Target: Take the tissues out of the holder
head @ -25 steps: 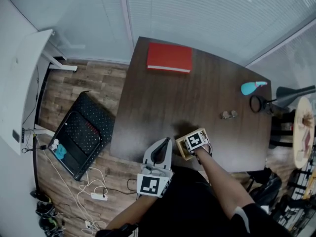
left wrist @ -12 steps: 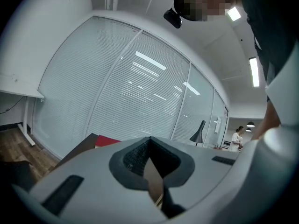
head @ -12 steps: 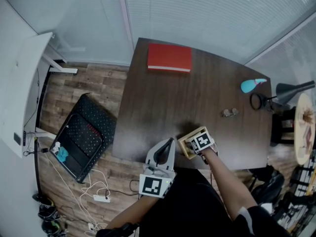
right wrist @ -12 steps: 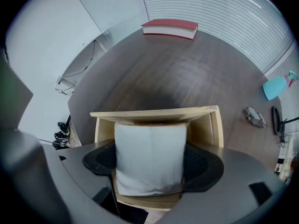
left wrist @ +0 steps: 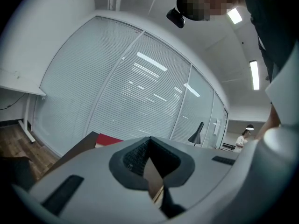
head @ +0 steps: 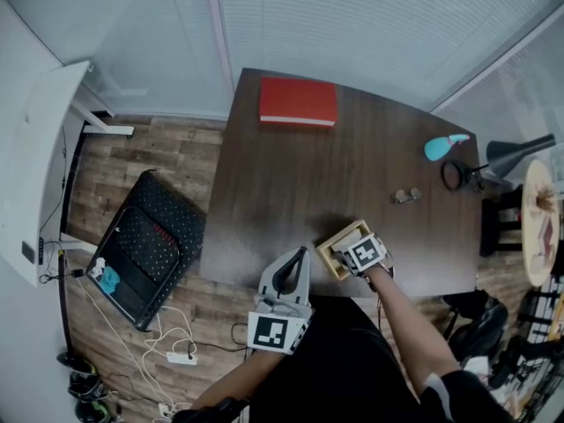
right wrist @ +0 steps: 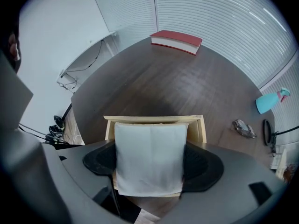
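Observation:
A light wooden holder (head: 330, 256) sits near the front edge of the dark table (head: 300, 174). In the right gripper view a folded white stack of tissues (right wrist: 149, 143) stands in the holder (right wrist: 154, 119). My right gripper (right wrist: 150, 161) straddles the stack, and both dark pads touch its side edges. In the head view the right gripper (head: 351, 252) is over the holder, with its marker cube hiding the tissues. My left gripper (head: 298, 267) hovers at the table's front edge, left of the holder. Its jaws are pressed together with nothing in them (left wrist: 150, 160).
A red book (head: 298, 102) lies at the table's far edge. A teal spray bottle (head: 441, 146), a black lamp (head: 498, 159) and a small crumpled object (head: 405, 196) are at the far right. A black case (head: 145, 245) and cables lie on the floor to the left.
My right gripper has shifted slightly right and sits over the holder. The left gripper has barely moved.

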Motion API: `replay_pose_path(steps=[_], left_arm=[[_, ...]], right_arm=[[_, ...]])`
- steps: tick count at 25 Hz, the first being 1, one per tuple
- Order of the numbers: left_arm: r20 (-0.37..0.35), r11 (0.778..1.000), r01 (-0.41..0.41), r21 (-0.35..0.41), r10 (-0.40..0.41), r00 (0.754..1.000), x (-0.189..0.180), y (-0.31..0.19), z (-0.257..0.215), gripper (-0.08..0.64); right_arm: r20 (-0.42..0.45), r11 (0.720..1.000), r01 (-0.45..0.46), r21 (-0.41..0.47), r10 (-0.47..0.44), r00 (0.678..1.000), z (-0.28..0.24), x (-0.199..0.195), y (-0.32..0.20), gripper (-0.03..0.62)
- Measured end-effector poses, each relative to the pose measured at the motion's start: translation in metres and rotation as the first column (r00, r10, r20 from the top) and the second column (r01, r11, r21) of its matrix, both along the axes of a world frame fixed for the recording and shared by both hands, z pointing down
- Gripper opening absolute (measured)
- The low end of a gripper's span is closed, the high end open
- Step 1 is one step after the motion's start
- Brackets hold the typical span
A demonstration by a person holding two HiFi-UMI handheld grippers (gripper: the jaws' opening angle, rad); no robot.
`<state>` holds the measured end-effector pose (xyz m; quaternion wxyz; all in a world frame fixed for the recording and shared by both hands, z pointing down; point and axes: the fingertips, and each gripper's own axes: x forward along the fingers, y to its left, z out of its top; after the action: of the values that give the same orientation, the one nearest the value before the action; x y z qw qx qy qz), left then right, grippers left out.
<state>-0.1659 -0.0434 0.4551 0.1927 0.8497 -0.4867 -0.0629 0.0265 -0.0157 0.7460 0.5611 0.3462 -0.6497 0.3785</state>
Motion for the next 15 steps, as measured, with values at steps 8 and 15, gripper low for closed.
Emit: replay_pose_path(steps=[8,15], left_arm=[[-0.017,0.999,-0.050,0.001,0.050,0.999,0.007,0.017,0.006,-0.001],[0.001,0.997,-0.083,0.010,0.083,0.997,0.020,0.020,0.006,-0.002]], right_arm=[[0.048,0.995,-0.022,0.101,0.018,0.999,-0.022,-0.007,-0.016,0.407],[0.070,0.990,-0.050,0.135,0.041,0.997,-0.046,0.003,-0.017,0.406]])
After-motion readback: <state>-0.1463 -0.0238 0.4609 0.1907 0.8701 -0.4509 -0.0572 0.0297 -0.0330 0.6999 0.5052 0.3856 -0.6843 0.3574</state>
